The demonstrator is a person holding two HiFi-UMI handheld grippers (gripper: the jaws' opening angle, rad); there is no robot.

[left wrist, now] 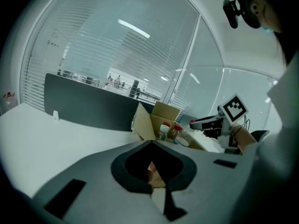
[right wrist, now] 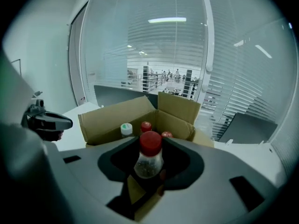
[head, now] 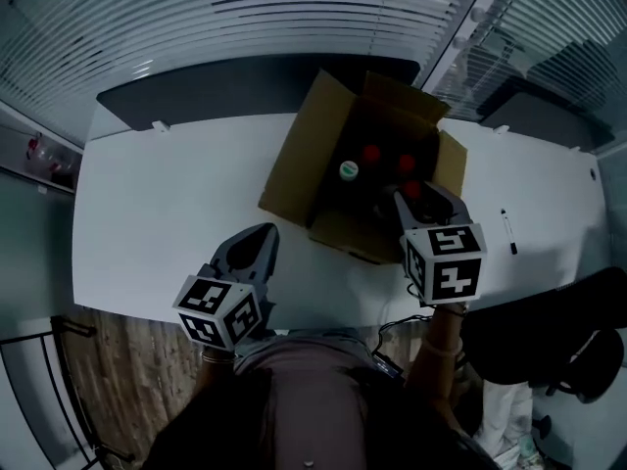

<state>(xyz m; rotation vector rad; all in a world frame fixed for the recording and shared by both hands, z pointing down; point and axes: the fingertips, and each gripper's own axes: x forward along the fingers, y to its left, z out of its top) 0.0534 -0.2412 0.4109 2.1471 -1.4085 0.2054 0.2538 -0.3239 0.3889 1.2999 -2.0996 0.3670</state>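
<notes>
Right hand-held gripper [right wrist: 148,174] reaches forward over cardboard box [right wrist: 110,118], clamping red-capped bottle [right wrist: 150,154].

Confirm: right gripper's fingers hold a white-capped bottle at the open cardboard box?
Wrong cap colour: the bottle in the right gripper has a red cap, as the right gripper view shows. It is held at the open cardboard box.

White table [head: 176,194] below me, the reference for every place given here. Along its far edge: a dark screen panel [head: 225,81] and a small white clip [head: 159,125]. Beyond that edge: slatted blinds [head: 294,8]. On its right end: a black pen [head: 507,230]. Off its near right corner: a black office chair [head: 558,331]. Off its near left corner: wood-grain floor [head: 108,380].
</notes>
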